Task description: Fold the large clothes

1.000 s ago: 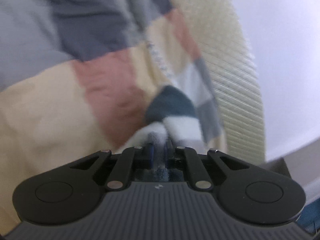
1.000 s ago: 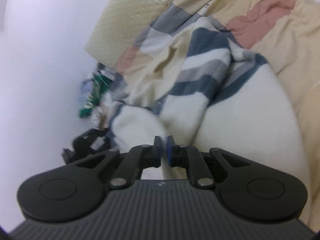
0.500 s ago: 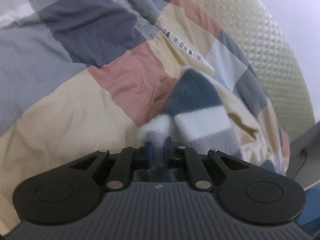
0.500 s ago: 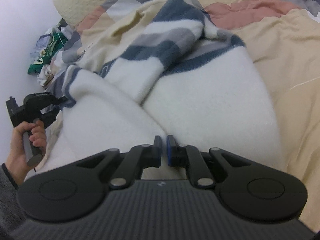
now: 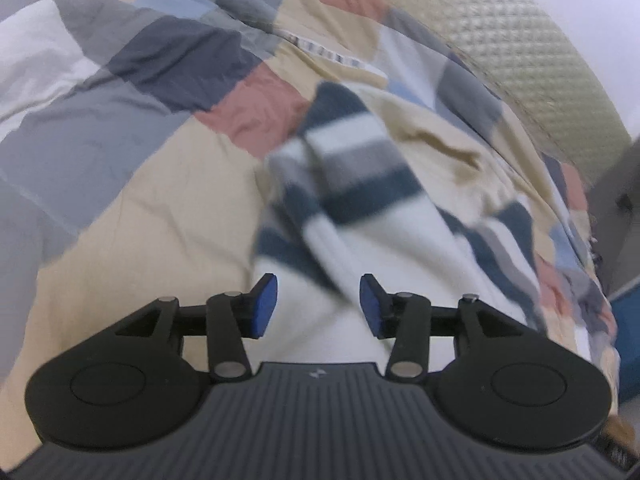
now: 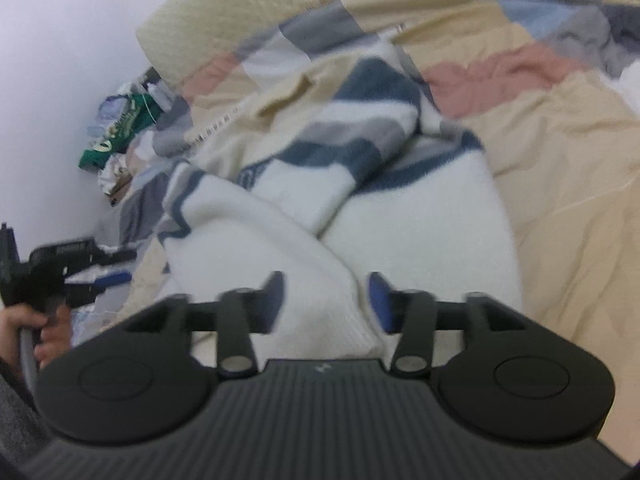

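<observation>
A white fleece garment with navy and grey stripes (image 5: 360,184) lies folded over itself on the patchwork quilt (image 5: 132,184). My left gripper (image 5: 318,306) is open just above its white part, holding nothing. In the right wrist view the same garment (image 6: 400,240) lies with a striped sleeve crossed over the white body. My right gripper (image 6: 326,300) is open, with a white fold of the garment lying between its fingers. The left gripper also shows in the right wrist view (image 6: 100,268), at the left edge, in the person's hand.
A cream textured headboard (image 5: 532,64) curves along the far side of the bed. A white pillow (image 5: 32,56) lies at the left. Green packets and clutter (image 6: 120,136) sit by the wall. A dark cabinet (image 5: 616,208) stands at the right.
Both grippers have opened and let go of the garment. The striped part now lies down on the white body. The left gripper has pulled back from it.
</observation>
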A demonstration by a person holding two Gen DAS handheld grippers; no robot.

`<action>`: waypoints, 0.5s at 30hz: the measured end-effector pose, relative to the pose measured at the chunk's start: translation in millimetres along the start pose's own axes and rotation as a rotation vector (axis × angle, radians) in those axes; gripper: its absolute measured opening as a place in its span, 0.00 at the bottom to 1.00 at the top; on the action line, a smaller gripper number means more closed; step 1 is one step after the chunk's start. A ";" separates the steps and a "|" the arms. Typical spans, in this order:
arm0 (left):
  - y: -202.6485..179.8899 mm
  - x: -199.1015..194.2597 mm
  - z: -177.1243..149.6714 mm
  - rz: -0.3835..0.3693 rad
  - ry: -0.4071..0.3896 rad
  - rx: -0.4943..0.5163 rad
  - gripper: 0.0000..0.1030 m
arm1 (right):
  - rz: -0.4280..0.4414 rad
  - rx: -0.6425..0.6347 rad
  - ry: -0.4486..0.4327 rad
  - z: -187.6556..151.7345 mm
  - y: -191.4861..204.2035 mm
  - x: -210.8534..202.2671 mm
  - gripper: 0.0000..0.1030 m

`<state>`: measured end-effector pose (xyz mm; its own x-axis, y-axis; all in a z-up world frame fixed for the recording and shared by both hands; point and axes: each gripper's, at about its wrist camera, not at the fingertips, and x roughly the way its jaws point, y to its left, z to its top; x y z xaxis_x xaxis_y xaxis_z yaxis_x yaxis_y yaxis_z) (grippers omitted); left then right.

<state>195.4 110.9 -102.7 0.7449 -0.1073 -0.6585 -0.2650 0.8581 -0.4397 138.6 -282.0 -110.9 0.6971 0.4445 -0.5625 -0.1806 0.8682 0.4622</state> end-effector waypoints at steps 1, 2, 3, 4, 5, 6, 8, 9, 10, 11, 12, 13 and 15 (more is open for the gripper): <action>-1.9 -6.3 -8.4 -0.009 0.015 0.002 0.50 | -0.008 -0.004 -0.005 0.4 0.6 -4.3 0.56; -4.4 -12.0 -17.1 -0.016 0.031 0.013 0.50 | -0.018 -0.009 -0.010 0.6 1.1 -8.3 0.56; -7.5 -16.7 -25.0 -0.015 0.043 0.026 0.50 | -0.034 -0.019 -0.020 0.7 2.2 -13.0 0.56; -10.8 -20.3 -31.9 -0.013 0.052 0.040 0.51 | -0.051 -0.033 -0.032 0.4 3.4 -17.6 0.56; -14.8 -23.9 -39.0 -0.010 0.067 0.054 0.52 | -0.074 -0.049 -0.044 0.4 4.0 -22.7 0.56; -17.2 -25.6 -44.0 -0.012 0.082 0.062 0.54 | -0.092 -0.058 -0.053 -0.3 3.0 -27.2 0.60; -21.5 -28.3 -53.8 -0.017 0.115 0.076 0.56 | -0.133 -0.059 -0.068 -1.7 -1.3 -35.1 0.71; -22.7 -29.3 -57.9 -0.012 0.128 0.082 0.57 | -0.151 -0.050 -0.072 -3.2 -5.3 -38.3 0.80; -22.8 -30.1 -61.2 -0.008 0.139 0.087 0.59 | -0.173 -0.035 -0.074 -4.7 -10.9 -41.3 0.82; -22.8 -30.5 -64.5 -0.002 0.148 0.091 0.60 | -0.192 -0.017 -0.072 -5.9 -17.3 -43.0 0.82; -22.4 -31.1 -67.1 0.008 0.155 0.093 0.62 | -0.225 0.010 -0.057 -6.7 -26.0 -42.7 0.82; -21.8 -30.6 -67.6 0.018 0.161 0.091 0.63 | -0.254 0.030 -0.044 -7.9 -31.6 -41.1 0.82; -17.1 -29.5 -67.0 0.040 0.164 0.071 0.64 | -0.308 0.078 -0.022 -8.9 -46.3 -35.4 0.82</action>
<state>137.0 65.7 -116.7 0.6232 -0.1478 -0.7679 -0.2443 0.8961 -0.3707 116.1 -335.9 -118.5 0.7259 0.1581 -0.6693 0.0939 0.9413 0.3241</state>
